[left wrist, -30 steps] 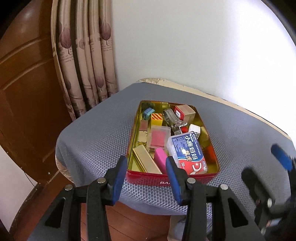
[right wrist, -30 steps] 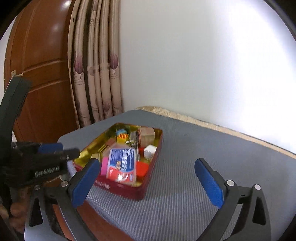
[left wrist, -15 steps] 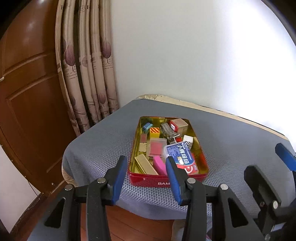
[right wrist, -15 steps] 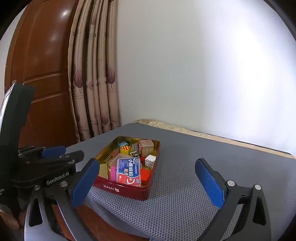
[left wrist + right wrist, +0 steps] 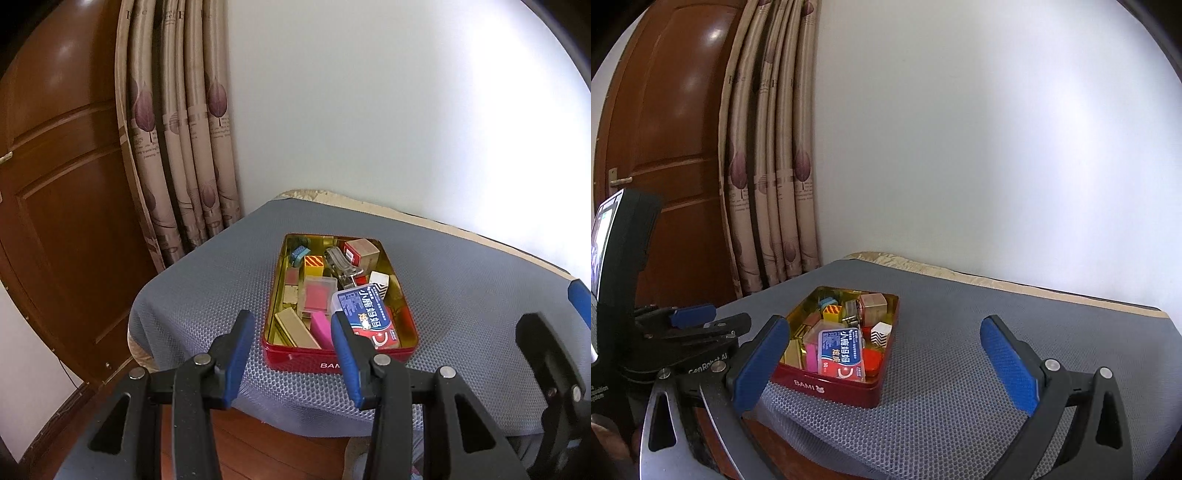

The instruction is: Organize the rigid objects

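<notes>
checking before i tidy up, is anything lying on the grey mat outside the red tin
No, the grey mat around the red tin is bare; all the small things sit inside the tin.

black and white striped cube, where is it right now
The striped cube sits inside the red tin along its right wall, between the wooden block and the blue-labelled plastic box.

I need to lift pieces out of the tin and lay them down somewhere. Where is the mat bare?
The grey mat lies bare between the red tin and the wall, widest on the tin's right in the right wrist view. A narrower bare strip runs between tin and curtain. The tin itself is packed.
</notes>
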{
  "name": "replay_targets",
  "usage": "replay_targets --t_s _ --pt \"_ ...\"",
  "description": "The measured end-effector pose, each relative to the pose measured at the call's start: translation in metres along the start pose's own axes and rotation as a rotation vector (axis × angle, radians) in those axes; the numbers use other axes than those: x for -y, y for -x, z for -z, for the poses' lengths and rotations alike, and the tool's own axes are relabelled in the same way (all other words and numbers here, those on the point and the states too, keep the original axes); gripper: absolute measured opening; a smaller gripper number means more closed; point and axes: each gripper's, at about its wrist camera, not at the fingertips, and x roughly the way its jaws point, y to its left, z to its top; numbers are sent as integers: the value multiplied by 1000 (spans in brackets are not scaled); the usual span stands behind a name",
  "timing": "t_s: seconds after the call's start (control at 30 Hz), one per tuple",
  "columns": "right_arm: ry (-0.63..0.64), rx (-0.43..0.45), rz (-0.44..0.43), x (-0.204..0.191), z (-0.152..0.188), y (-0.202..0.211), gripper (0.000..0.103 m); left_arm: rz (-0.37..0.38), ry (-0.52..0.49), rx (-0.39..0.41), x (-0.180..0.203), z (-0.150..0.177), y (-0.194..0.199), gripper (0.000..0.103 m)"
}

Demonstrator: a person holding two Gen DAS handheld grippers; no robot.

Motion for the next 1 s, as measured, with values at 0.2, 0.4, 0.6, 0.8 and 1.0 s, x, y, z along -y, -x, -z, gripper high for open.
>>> replay_targets --t_s 0.2,0.4,0.6,0.8,1.0 --pt "-11 -5 -5 2 0 0 102 -21 13 -2 -1 0 1 44" --pt "-18 -7 0 4 -1 0 102 -23 18 2 -4 -1 3 44" --pt "-19 2 -9 5 -3 3 102 -20 14 62 -9 -7 18 45" --pt "-6 17 -13 2 -7 8 102 6 18 157 -14 -14 42 68" --pt "2 22 -16 1 -9 10 102 10 -6 174 -11 -18 51 76"
